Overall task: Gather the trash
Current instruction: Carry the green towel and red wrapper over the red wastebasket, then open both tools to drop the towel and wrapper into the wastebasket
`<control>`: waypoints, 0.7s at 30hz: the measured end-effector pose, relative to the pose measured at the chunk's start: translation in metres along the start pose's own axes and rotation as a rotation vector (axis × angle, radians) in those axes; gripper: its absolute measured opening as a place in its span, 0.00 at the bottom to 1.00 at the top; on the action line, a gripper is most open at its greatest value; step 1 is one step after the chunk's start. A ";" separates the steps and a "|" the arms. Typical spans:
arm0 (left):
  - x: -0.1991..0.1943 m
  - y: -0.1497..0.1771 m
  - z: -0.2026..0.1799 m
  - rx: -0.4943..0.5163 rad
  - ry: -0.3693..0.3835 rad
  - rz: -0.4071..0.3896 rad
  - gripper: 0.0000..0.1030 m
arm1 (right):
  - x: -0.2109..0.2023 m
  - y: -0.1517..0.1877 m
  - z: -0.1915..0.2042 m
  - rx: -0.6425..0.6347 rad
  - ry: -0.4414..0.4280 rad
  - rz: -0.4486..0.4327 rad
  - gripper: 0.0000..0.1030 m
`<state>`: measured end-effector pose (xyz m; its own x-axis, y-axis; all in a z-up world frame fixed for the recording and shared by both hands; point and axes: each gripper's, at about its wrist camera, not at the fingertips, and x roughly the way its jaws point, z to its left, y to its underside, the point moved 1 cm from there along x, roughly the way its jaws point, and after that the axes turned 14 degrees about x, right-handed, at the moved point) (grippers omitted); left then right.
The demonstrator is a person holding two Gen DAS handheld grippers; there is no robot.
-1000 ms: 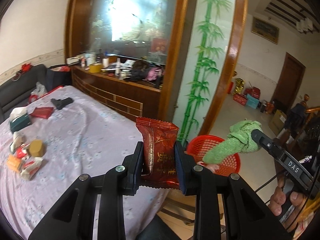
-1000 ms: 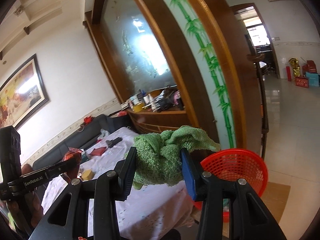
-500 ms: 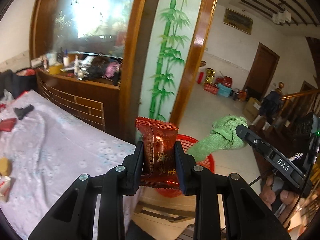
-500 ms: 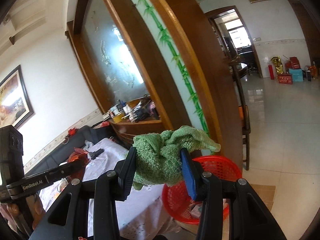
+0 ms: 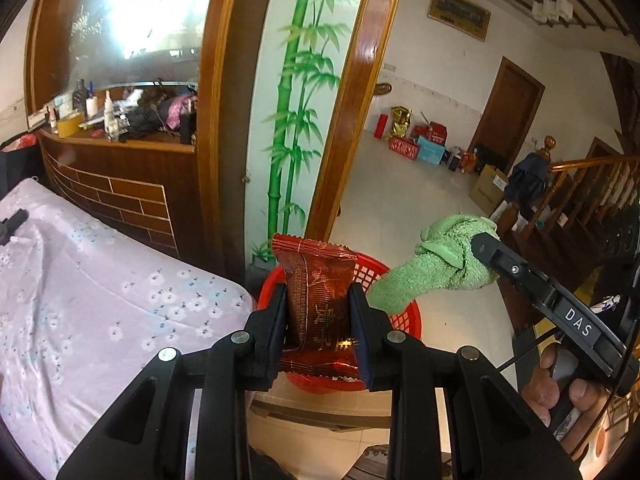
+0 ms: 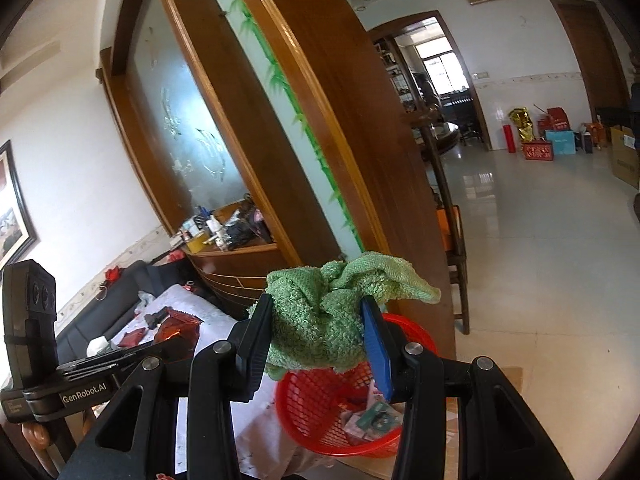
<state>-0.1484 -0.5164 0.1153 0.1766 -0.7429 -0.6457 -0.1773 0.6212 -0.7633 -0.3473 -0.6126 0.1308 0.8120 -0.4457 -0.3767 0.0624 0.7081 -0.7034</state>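
My left gripper [image 5: 320,320] is shut on a red-brown foil snack wrapper [image 5: 316,292], held upright in front of and above the red mesh basket [image 5: 404,320]. The green terry cloth [image 5: 440,272] hangs bunched over the basket's right side, pinched by my right gripper [image 6: 316,336], which is shut on the cloth [image 6: 332,312]. In the right wrist view the red basket [image 6: 312,404] sits below the cloth with several wrappers inside. The left gripper [image 6: 172,344] with the wrapper [image 6: 176,328] shows at the left there.
A table under a pale flowered cloth [image 5: 80,280] fills the left, the basket just off its corner. A wooden divider with a bamboo panel [image 5: 296,100] and a cluttered counter [image 5: 120,128] stand behind. Tiled floor [image 6: 540,260] opens to the right, a wooden chair [image 6: 456,248] beside the divider.
Both grippers have swung right and down toward the basket, each keeping its hold. The table's scattered items have slid out of the left wrist view; the basket now sits under both loads.
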 end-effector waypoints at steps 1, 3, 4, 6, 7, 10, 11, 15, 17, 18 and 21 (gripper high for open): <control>0.005 0.001 0.001 -0.002 0.005 0.007 0.28 | 0.003 0.000 -0.003 0.003 0.007 0.007 0.45; 0.019 0.003 0.003 -0.010 0.019 0.032 0.28 | 0.008 0.001 -0.009 0.012 0.016 0.019 0.45; 0.023 0.003 0.004 -0.013 0.024 0.040 0.28 | 0.013 0.001 -0.012 0.015 0.024 0.029 0.45; 0.034 0.006 0.006 -0.021 0.033 0.061 0.28 | 0.019 0.003 -0.016 0.021 0.034 0.043 0.45; 0.040 0.007 0.007 -0.026 0.037 0.068 0.28 | 0.023 0.003 -0.018 0.022 0.041 0.054 0.45; 0.054 0.009 0.010 -0.033 0.056 0.081 0.28 | 0.032 0.006 -0.022 0.019 0.061 0.074 0.45; 0.060 0.009 0.010 -0.031 0.063 0.085 0.28 | 0.034 0.006 -0.023 0.016 0.068 0.080 0.45; 0.078 0.012 0.009 -0.025 0.093 0.097 0.28 | 0.044 0.009 -0.026 0.015 0.090 0.096 0.45; 0.087 0.013 0.009 -0.027 0.107 0.111 0.28 | 0.049 0.010 -0.027 0.012 0.099 0.103 0.45; 0.091 0.013 0.009 -0.025 0.108 0.115 0.28 | 0.050 0.011 -0.027 0.008 0.104 0.107 0.45; 0.099 0.017 0.010 -0.030 0.117 0.126 0.28 | 0.060 0.014 -0.029 0.001 0.134 0.116 0.45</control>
<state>-0.1245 -0.5763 0.0382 0.0377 -0.6843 -0.7282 -0.2200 0.7051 -0.6741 -0.3141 -0.6453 0.0811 0.7292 -0.4300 -0.5323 -0.0267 0.7594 -0.6501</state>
